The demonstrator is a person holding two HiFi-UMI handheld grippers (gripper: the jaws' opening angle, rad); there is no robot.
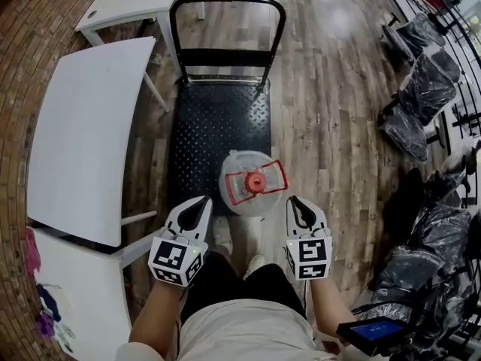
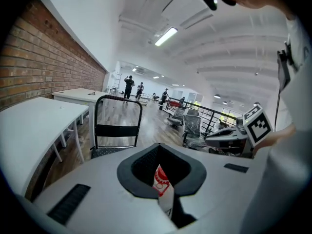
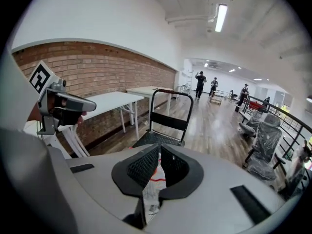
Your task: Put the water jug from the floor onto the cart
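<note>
— Black checker-plate is the deck of the cart (image 1: 218, 126), and the water jug (image 1: 253, 183), with its red cap and carry handle, stands at the deck's near edge, towards the right corner. So is the job done?

— Mostly, I'd judge. The jug looks to be off the floor (image 1: 338, 126) and upright on the cart. Its base is hidden from above, though, so I can't tell whether it overhangs that near edge.

— And the tools?

— The left tool (image 1: 201, 204) is clenched on nothing, its tip just beside the jug's left flank and apart from it. The right tool (image 1: 295, 201) is the same on the other side: jaws drawn together, empty. Each tool's own view shows only a sliver of white and red through the slit between the jaws, likely the jug beyond.

— What's left, then?

— Perhaps nudging the jug up the deck toward the push handle (image 1: 225, 1), if it sits too close to the edge. Otherwise nothing I can see.
</note>
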